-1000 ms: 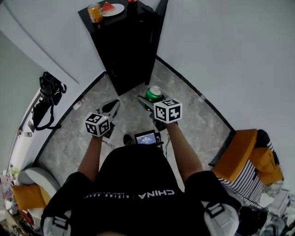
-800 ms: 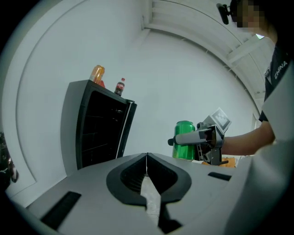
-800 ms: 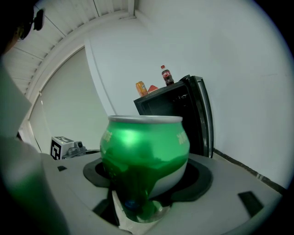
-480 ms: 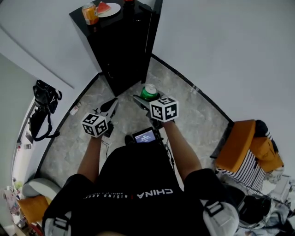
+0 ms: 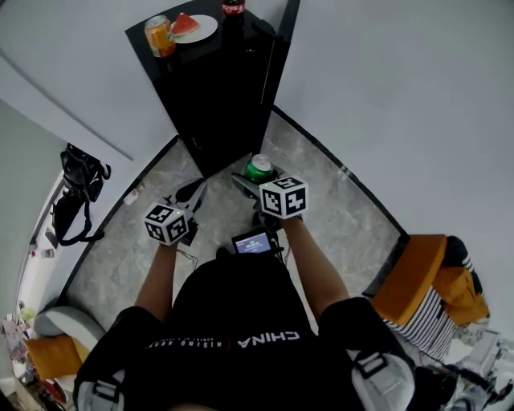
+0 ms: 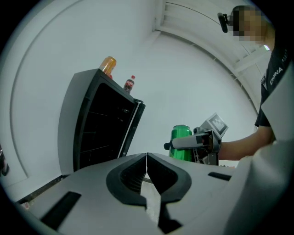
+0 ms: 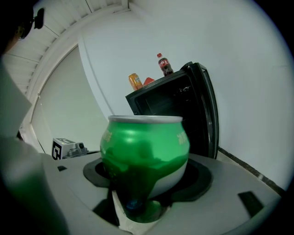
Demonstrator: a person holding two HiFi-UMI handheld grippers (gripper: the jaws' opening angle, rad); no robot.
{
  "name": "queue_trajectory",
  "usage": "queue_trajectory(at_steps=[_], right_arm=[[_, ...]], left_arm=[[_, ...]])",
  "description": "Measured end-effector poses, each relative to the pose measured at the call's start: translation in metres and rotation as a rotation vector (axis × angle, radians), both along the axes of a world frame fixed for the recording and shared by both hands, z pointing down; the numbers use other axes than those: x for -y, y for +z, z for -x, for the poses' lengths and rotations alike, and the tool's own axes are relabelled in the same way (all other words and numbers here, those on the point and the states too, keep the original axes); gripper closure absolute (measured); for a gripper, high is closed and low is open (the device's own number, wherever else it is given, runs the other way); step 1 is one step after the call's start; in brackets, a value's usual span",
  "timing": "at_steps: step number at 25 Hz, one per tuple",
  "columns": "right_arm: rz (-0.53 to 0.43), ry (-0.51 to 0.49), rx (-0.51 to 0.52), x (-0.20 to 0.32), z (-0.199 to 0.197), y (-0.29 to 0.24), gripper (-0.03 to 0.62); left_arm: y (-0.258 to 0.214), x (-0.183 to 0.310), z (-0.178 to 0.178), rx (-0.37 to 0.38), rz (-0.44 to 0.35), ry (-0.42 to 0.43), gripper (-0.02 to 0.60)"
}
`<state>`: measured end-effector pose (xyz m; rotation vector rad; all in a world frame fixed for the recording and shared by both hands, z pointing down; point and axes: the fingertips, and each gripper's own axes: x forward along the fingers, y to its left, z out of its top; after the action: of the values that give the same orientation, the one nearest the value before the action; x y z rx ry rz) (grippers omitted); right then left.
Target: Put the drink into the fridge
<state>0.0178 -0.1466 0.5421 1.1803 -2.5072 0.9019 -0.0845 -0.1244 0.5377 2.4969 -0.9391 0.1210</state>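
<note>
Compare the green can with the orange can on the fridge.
The green can is clamped in the right claw, low in front of the fridge. The orange can stands free on the fridge's top, beside a plate. One is green, the other orange. Both are upright drink cans.

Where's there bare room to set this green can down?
Floor is bare between the right gripper and the right wall, and between the left gripper and the black bag. Fridge top is crowded: orange can, plate, bottle.
</note>
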Motion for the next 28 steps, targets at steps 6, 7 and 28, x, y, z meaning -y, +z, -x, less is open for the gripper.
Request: queue_trajectory(at_steps=[6,7,28], right_arm=[[-0.021,-0.041,0.017,0.057,-0.024,-0.012,0.249],[-0.021,-0.045,0.021,0.067,-0.03,-0.013,0.249],[-0.003,-0.176,0.055,0.16,-0.02,-0.012,0.249]], left_arm=[[-0.01,0.051,-0.027,0.028,-0.019,-0.032,0.569],[-0.012,0.06,-0.032,0.032,-0.024,-0.037,0.569],[-0.017,0.142,-0.037,0.095,-0.029,-0.147,0.569]])
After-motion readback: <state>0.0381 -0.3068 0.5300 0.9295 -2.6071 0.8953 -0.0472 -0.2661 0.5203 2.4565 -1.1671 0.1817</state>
